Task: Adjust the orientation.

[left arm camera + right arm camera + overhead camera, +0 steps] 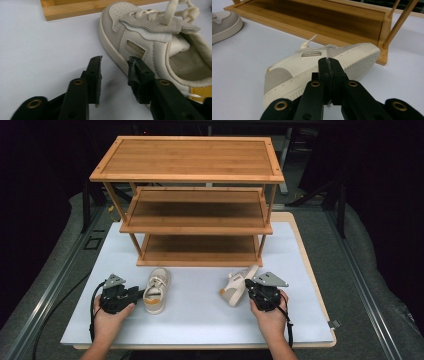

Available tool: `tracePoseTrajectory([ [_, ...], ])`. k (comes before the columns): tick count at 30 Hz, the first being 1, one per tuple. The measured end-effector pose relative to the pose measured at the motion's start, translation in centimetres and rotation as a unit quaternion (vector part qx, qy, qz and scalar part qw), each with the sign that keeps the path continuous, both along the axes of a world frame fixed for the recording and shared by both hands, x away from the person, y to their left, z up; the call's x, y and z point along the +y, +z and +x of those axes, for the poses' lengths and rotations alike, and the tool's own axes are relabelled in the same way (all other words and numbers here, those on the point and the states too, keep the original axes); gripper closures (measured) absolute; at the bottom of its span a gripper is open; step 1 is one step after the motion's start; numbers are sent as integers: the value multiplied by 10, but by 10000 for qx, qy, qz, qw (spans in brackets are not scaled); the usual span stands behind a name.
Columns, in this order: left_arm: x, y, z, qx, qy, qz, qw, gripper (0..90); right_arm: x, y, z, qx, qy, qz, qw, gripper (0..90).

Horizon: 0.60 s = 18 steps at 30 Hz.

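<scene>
Two cream sneakers lie on the white mat [200,317] in front of a three-tier bamboo shoe rack [190,157]. The left sneaker [156,291] stands upright, its toe toward the rack. My left gripper [136,293] sits just left of it. In the left gripper view that gripper [115,60] is open with bare mat in the gap, and its right-hand jaw lies against the sneaker's [150,42] side. The right sneaker [239,286] is tipped on its side. My right gripper [248,284] touches it, and its jaws [329,62] are pressed together in front of the sole [352,60].
The rack's bottom tier [324,22] lies just beyond the right sneaker, and its corner [75,11] is near the left one. The rack's tiers hold nothing. The mat's front edge is close to the person's wrists. Dark floor and metal rails flank the table.
</scene>
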<state>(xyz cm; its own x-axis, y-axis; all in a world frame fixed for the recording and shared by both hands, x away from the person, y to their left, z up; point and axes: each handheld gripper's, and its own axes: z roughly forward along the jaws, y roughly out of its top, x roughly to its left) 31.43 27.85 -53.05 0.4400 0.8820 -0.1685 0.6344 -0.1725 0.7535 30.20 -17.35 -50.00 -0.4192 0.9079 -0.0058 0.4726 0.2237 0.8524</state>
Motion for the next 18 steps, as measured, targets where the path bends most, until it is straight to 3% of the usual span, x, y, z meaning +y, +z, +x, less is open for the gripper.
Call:
tracePoseTrajectory([
  [1, 1, 0, 0, 14, 20, -22, 10000, 567, -2, 0, -1, 36, 16, 35, 10000, 899],
  [9, 4, 0, -1, -13, 86, -54, 9999, 535, -24, -5, -17, 292, -194, 113, 9993, 900],
  [12, 4, 0, 0, 3, 82, -61, 9999, 534, -42, -17, -26, 647, -343, 275, 9969, 900],
  [14, 4, 0, -1, -5, 70, -52, 10000, 534, -45, -19, -27, 698, -400, 278, 9964, 900],
  [17, 4, 1, -1, -6, 85, -86, 9999, 537, -58, -29, -29, 1039, -490, 258, 9930, 900],
  [18, 4, 0, -1, 0, 83, -92, 9999, 536, -59, -30, -28, 1062, -547, 287, 9924, 900],
])
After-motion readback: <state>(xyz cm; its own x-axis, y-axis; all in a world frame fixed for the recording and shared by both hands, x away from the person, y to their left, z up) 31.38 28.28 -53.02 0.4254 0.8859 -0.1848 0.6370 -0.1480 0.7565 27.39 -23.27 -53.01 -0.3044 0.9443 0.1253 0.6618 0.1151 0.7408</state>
